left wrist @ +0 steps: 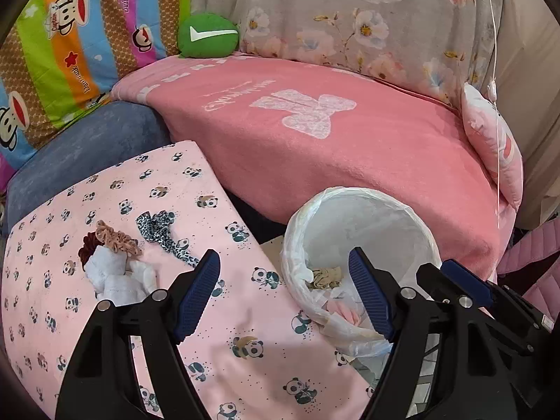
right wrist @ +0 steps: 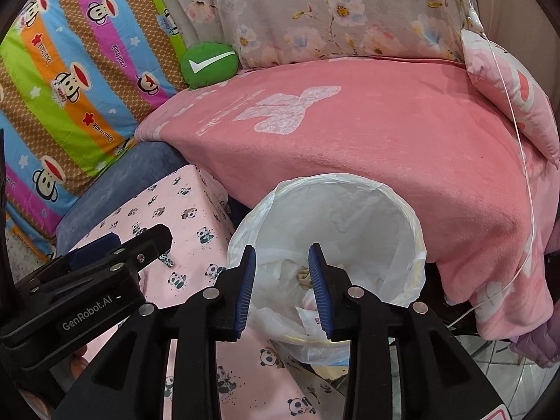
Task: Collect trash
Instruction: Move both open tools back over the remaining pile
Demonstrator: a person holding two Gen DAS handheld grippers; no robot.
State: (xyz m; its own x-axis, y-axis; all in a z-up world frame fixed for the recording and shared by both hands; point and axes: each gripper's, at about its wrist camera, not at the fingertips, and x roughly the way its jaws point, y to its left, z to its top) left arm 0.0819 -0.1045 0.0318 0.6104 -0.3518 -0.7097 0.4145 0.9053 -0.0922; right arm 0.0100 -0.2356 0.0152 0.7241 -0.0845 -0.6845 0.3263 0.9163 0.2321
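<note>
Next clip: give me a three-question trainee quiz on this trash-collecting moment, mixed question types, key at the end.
1. True or false: the right gripper holds a piece of trash.
2. Which item lies on the panda-print cloth? A) white crumpled tissue B) banana peel C) soda can
3. Fill in: the trash bin is lined with a white plastic ____.

Key
1. False: its fingers are apart, empty, over the bin.
2. A, beside the scrunchies.
3. bag
</note>
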